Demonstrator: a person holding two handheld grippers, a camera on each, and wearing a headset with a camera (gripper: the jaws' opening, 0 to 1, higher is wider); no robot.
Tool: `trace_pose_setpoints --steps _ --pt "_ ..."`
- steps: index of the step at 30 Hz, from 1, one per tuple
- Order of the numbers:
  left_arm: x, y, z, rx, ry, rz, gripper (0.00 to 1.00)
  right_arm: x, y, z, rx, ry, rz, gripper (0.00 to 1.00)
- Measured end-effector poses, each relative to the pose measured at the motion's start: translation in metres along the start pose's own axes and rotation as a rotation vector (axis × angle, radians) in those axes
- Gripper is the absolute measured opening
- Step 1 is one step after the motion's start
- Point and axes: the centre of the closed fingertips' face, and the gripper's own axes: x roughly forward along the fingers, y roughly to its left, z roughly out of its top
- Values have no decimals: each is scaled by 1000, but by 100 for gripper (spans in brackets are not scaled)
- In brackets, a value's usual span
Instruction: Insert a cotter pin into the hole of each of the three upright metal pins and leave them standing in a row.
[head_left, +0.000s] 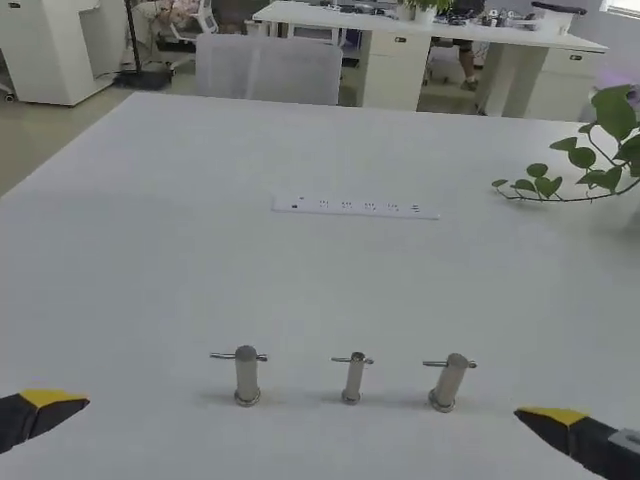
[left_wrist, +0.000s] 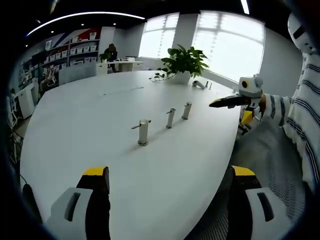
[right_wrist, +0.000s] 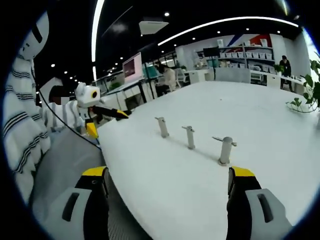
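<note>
Standing lower centre: three metal pins (head_left: 352, 378), cotter pins (head_left: 238, 356) fitted; left tongs (left_wrist: 168, 172), right tongs (right_wrist: 167, 172) wide, empty. Apparently finished; keep clear.

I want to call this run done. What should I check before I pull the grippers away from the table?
1. Left pin upright, left cotter through it: ok.
2. Middle pin upright, middle cotter through it: ok.
3. Right pin standing, right cotter through it: ok; whether its slight lean in the head view is real: cannot tell.
4. Three pins in a row: ok.
5. Left gripper open, holding nothing, apart from the pins: ok.
6. Right gripper open, holding nothing, apart from the pins: ok.
</note>
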Motion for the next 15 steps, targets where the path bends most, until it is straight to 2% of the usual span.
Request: trace_pose_setpoints --steps 2,4,7,11,13,15 --pt "1 1 -5 -8 9 -1 99 -5 -5 -9 10 31 -32 100" --pt "2 0 -9 -10 16 -5 99 -9 -6 -13 33 37 -57 100" --pt "3 1 -17 -11 40 -12 99 -13 -6 -17 51 43 -75 100" --pt "1 5 -22 -22 58 -11 99 -16 -7 -27 62 80 -97 100" --pt "0 5 -23 -23 62 -13 99 -16 -8 -29 65 85 -103 100" --pt "-1 4 -25 -24 70 -14 99 -16 -8 -27 91 63 -109 100"
